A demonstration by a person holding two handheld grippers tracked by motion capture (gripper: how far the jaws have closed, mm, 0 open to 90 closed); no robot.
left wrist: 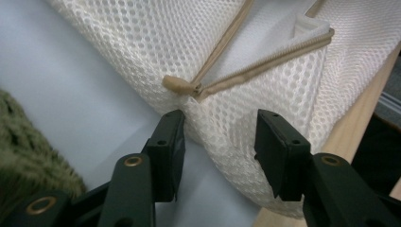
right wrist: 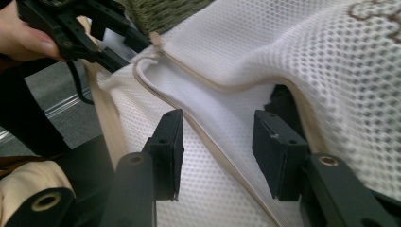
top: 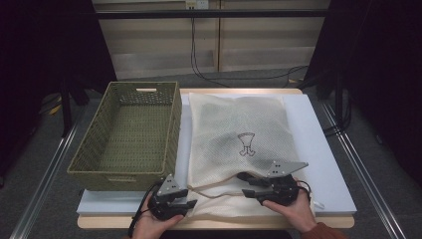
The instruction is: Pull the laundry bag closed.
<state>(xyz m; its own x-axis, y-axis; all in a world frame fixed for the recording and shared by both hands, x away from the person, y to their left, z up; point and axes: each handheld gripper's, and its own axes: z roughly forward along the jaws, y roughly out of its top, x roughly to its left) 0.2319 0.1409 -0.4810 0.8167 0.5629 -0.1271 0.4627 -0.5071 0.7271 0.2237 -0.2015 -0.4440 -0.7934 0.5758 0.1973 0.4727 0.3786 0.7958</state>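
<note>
White mesh laundry bag (top: 238, 144) lying flat before my grippers (zipper (left wrist: 255, 71) partly open); its near corner sits between my left gripper's (left wrist: 220, 142) parted jaws.

Cream-white mesh bag (top: 238, 134) of honeycomb weave, bearing a dark outline motif (top: 246, 144) at centre; tan zipper tape (left wrist: 265, 66) with tan pull (left wrist: 177, 84). Olive-green woven basket (top: 127, 172). Pale blue-grey table mat (top: 323, 149) with a light wood edge (left wrist: 352, 123). Black jaws on both grippers
</note>
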